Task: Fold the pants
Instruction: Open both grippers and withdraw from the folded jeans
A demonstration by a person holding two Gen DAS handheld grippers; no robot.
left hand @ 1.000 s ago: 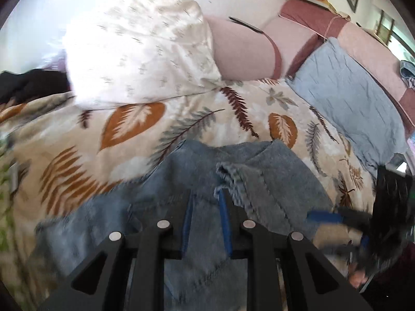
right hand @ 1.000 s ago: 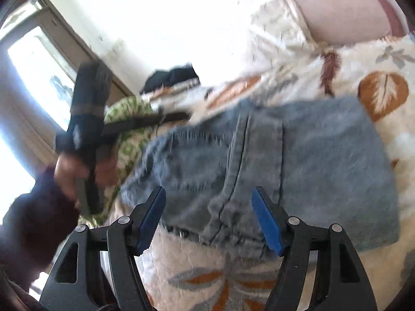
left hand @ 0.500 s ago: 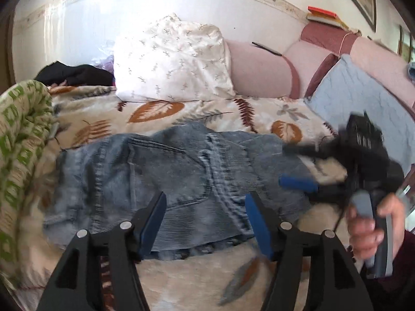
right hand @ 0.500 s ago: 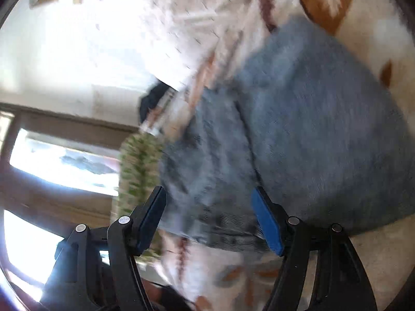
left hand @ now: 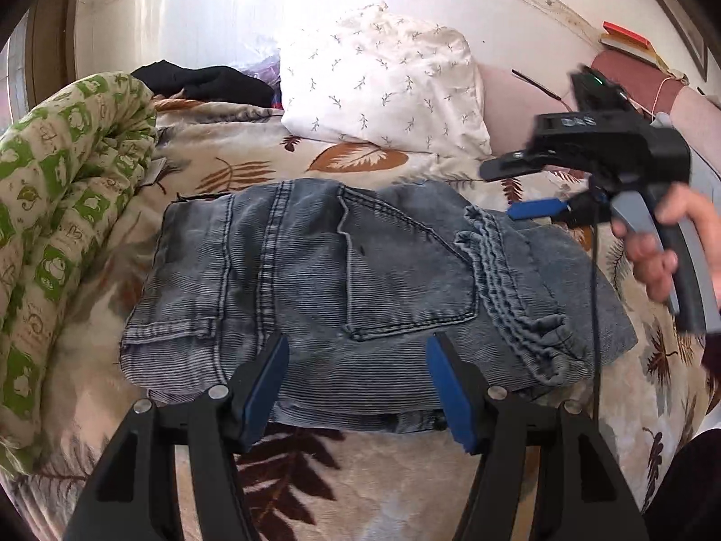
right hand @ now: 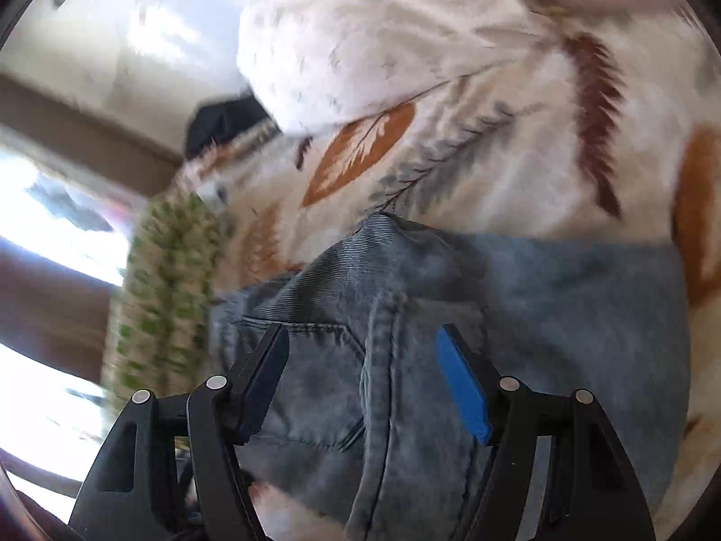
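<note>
The grey-blue jeans (left hand: pixel 360 270) lie folded into a compact stack on the leaf-print blanket (left hand: pixel 360 473), back pocket up and waistband to the right. My left gripper (left hand: pixel 356 360) stands open just above the stack's near edge, with nothing pinched. A hand (left hand: pixel 653 252) holds my right gripper (left hand: pixel 500 191) in the air over the stack's far right corner. In the right wrist view, the right gripper (right hand: pixel 362 360) has its jaws closing slowly. The jeans (right hand: pixel 540 315) lie below the gap, and the pads do not press on them.
A white sprigged pillow (left hand: pixel 383 81) leans on the pink headboard behind the jeans. A rolled green-patterned quilt (left hand: pixel 67 225) lines the left side, with a black garment (left hand: pixel 203 81) beyond it. Books (left hand: pixel 626 40) rest on the headboard at the far right.
My left gripper opened, let go of the folded denim and drew back to the stack's near edge. The right gripper swung across the jeans towards their far right corner.
</note>
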